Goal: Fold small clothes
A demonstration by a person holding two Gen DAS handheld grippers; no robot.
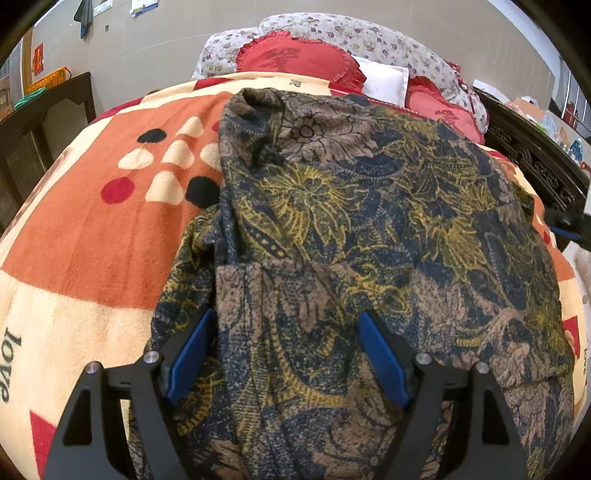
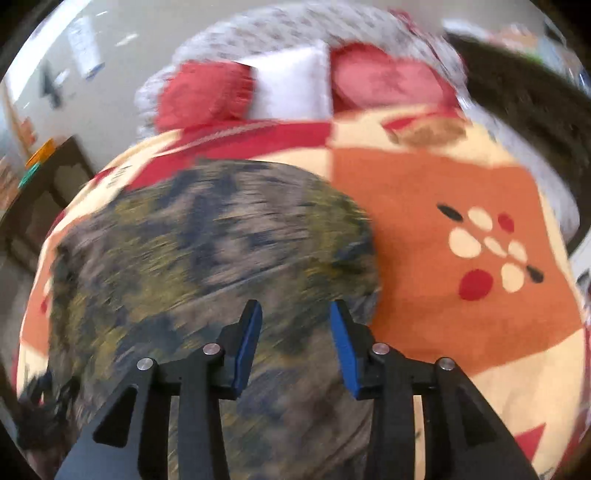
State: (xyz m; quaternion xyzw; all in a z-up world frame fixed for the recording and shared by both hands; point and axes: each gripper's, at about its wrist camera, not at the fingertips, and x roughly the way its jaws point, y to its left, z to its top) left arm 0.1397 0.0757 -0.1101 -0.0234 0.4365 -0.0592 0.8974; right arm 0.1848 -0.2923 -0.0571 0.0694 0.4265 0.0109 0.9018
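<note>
A dark garment with a brown, navy and yellow floral print lies spread on the orange and cream blanket. A folded-over flap of it lies between the blue pads of my left gripper, which is open just above the cloth. In the right wrist view the same garment is blurred by motion. My right gripper is open over its near right part, with nothing between its pads.
Red cushions, a white pillow and a floral quilt are piled at the head of the bed. Dark wooden furniture stands at the left and right. The blanket also shows in the right wrist view.
</note>
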